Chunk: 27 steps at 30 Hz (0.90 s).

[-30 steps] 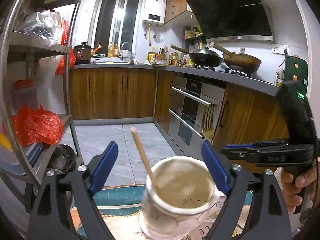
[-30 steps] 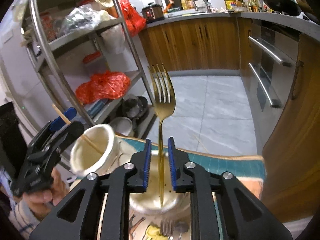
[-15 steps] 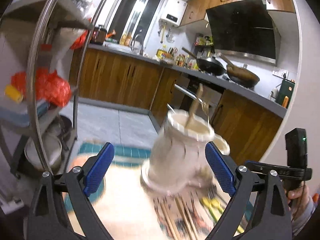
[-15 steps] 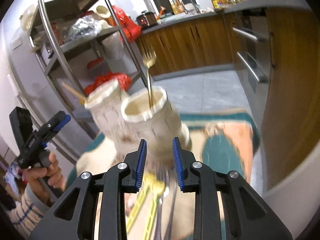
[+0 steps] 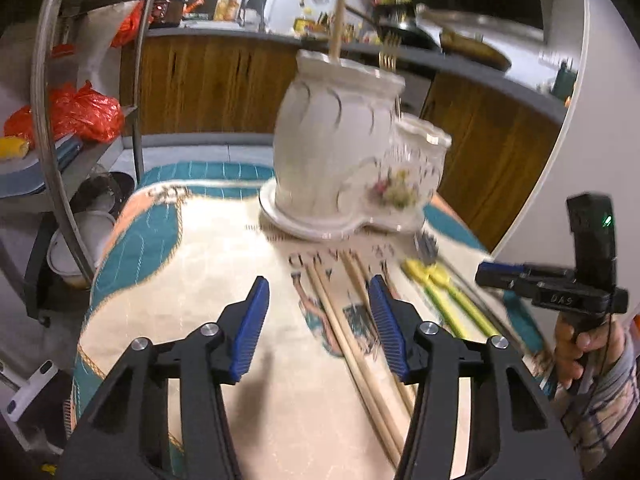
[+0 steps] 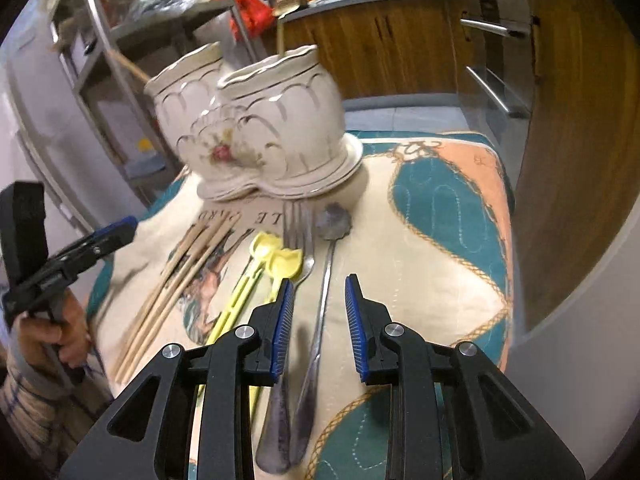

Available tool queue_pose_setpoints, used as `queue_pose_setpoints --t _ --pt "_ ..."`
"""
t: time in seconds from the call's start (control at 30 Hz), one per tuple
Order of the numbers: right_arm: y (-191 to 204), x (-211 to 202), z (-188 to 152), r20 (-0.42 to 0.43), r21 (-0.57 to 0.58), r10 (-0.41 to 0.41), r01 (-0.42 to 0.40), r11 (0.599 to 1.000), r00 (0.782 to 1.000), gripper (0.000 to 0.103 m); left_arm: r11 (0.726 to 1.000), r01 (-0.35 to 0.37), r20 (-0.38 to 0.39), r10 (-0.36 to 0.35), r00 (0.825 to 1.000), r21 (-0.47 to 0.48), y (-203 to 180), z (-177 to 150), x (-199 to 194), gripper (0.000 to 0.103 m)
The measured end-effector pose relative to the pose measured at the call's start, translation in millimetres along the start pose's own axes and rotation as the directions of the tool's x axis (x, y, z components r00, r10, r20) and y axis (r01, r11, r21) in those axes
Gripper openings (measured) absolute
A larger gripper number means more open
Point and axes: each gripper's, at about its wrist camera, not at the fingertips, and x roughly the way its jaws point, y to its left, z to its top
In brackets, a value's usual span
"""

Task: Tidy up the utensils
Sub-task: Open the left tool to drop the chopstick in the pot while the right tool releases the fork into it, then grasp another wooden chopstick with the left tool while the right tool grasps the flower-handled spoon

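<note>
Kitchen cabinets and a steel rack ring a small table spread with a teal, peach and cream cloth. At its far end stands a white ceramic twin-pot holder; one chopstick leans out of one pot and the tines of a gold fork show above the rim at the other. Loose utensils lie on the cloth in front of it, their long axes running roughly from the holder back toward the grippers: wooden chopsticks, two yellow spoons, a steel fork and a steel spoon. The right gripper hangs low with its jaws moderately apart and nothing between them; the steel spoon's handle runs lengthwise through the gap below, with the fork just to its left. The left gripper is opened wider, also empty, with the chopsticks passing under the gap toward its right finger. Each utensil's axis lies along the fingers, so the jaws close across a handle without any wrist turn. The right looks best placed for the steel spoon, the left for the chopsticks. Motion blur softens both views.
</note>
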Motion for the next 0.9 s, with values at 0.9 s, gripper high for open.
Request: queue_pose_setpoints --t 0.9 --pt "4 23 7 -0.066 -0.061 -0.102 0.098 0.993 0.993 0.008 0.985 -0.094 -0.140 0.115 0.984 0.146 -26 -10 30 0.014"
